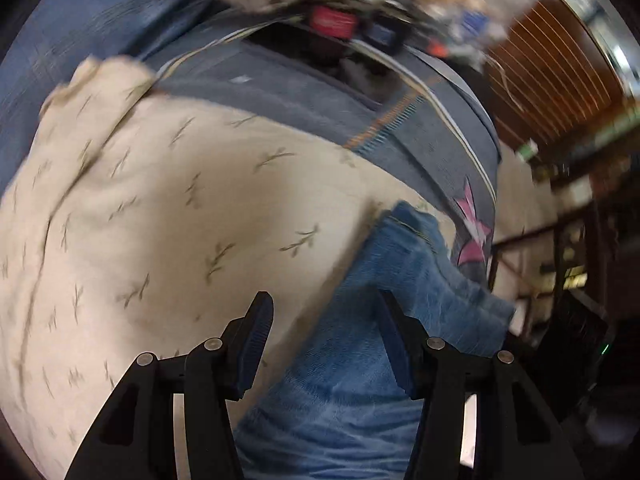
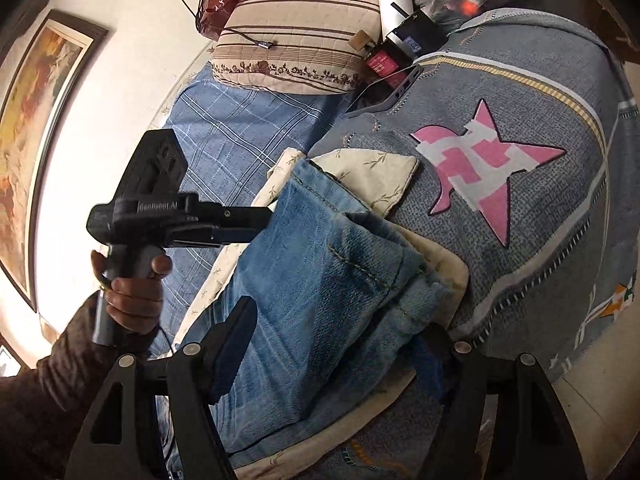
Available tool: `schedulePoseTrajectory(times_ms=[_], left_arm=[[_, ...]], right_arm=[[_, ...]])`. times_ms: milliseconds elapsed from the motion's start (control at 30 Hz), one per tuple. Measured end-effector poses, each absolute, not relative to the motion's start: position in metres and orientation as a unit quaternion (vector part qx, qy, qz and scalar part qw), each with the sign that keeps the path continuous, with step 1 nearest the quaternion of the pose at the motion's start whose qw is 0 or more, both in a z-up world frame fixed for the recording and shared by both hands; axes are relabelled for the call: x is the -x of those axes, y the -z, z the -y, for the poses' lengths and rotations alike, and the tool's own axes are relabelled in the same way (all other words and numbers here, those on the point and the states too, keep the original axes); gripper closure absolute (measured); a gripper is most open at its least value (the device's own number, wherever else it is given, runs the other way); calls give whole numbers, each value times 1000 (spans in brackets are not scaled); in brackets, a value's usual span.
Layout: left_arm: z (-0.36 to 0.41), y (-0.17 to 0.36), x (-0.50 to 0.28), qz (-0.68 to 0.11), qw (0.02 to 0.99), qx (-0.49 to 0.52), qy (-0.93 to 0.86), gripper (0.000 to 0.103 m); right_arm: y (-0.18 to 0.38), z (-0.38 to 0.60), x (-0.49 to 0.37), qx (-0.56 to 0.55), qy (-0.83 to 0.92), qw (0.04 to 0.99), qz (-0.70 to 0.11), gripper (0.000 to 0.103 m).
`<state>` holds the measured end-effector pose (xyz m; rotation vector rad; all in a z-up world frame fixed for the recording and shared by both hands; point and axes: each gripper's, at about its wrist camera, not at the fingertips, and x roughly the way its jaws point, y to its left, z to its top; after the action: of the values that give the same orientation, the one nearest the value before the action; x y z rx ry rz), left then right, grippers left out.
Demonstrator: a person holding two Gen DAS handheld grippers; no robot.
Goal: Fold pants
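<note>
Only in the right wrist view, the person's hand (image 2: 134, 300); both hand-held grippers' jaws apart over the jeans (image 2: 320, 280).

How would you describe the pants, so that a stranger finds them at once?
Start at the grey bedspread with the big pink star. Beside the star lies a cream cloth with small leaf sprigs. The pants lie on that cloth: faded blue denim with stitched seams, the only denim there.
</note>
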<state>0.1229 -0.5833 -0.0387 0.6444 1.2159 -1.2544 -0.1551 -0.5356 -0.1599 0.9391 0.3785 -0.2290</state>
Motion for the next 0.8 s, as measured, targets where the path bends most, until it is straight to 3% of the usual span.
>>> schedulePoseTrajectory(times_ms=[233, 467, 567, 633, 700, 800], left_arm=[[598, 63, -110, -468, 588, -363, 550, 46], [620, 76, -92, -442, 604, -383, 542, 19], [617, 77, -69, -418, 594, -398, 560, 19], [613, 78, -59, -403, 589, -399, 576, 32], [611, 75, -54, -387, 595, -398, 581, 61], [608, 69, -62, -396, 609, -375, 577, 86]], right_arm=[[159, 536, 155, -449, 102, 870, -174, 26], [160, 535, 156, -453, 103, 870, -169, 25], [161, 536, 155, -459, 101, 867, -166, 25], [161, 537, 156, -463, 100, 865, -164, 25], [162, 537, 156, -467, 99, 864, -161, 25], [162, 538, 157, -469, 105, 862, -159, 33]])
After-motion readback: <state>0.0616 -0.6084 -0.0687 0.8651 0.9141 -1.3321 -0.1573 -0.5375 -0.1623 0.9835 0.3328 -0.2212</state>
